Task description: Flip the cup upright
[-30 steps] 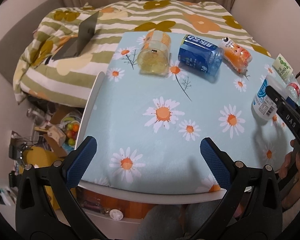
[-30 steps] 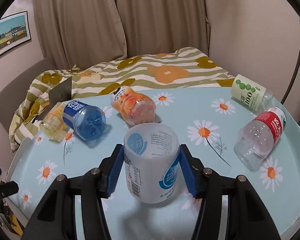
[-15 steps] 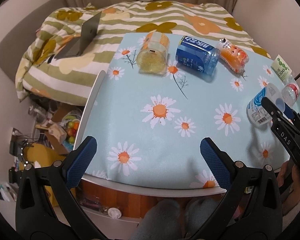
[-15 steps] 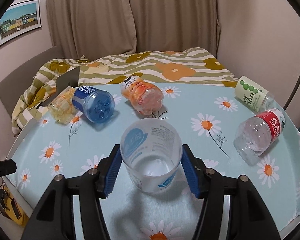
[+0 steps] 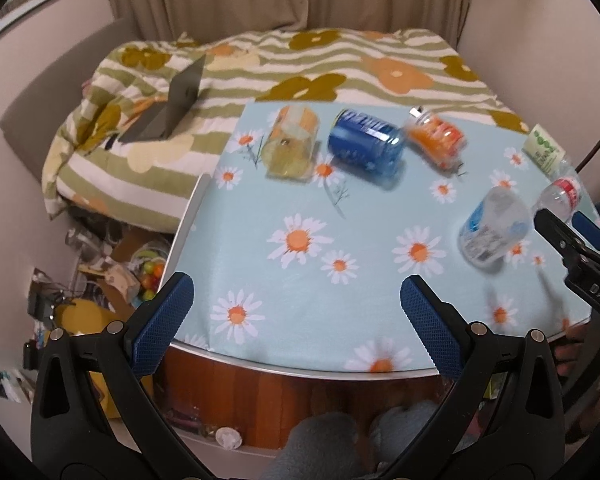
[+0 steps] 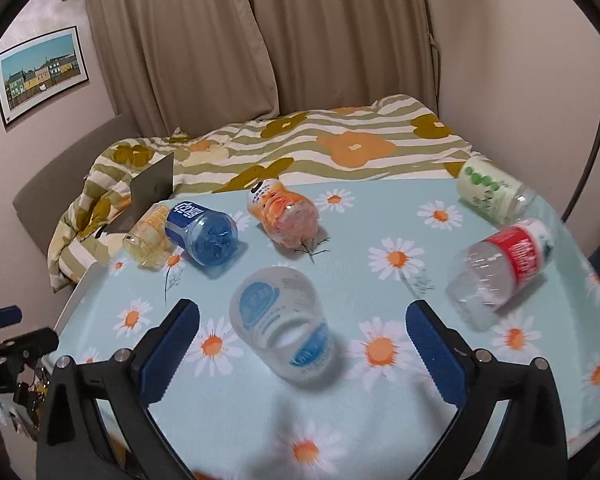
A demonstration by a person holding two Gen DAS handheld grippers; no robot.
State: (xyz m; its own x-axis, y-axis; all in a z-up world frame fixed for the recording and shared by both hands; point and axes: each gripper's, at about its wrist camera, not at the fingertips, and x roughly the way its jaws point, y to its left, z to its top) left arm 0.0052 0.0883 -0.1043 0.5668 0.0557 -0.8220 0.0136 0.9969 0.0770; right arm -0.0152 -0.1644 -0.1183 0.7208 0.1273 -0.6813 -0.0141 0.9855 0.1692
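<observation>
Right wrist view shows the right gripper [image 6: 302, 322] with its blue fingers [image 6: 172, 340] spread wide, and nothing is pinched between them. Half a second ago those same fingers were squeezing the white cup [image 6: 282, 326] from both sides. Now they have let go and pulled apart, and the cup stands by itself on the daisy tablecloth [image 6: 396, 260], just ahead of the fingers, with its open mouth facing up. It looks a bit blurry, so it may be wobbling a little, but I think the flip is done and the cup is free. In the left wrist view the same cup [image 5: 494, 232] sits near the right side of the table, close to the black tip of the right gripper [image 5: 572, 236]. The left gripper [image 5: 296, 316] hangs over the near edge of the table with its fingers wide apart too, holding nothing. Now for counting. There is one standing cup. There are five more cups or bottles lying on their sides: one yellow cup [image 6: 148, 236], one blue cup [image 6: 204, 232], one orange bottle [image 6: 286, 216], one green bottle [image 6: 492, 192] and one clear bottle with a red label [image 6: 504, 264]. There are two grippers. Behind the table is one bed with a striped flower blanket [image 6: 340, 144] and one grey laptop [image 6: 152, 192] on it.
</observation>
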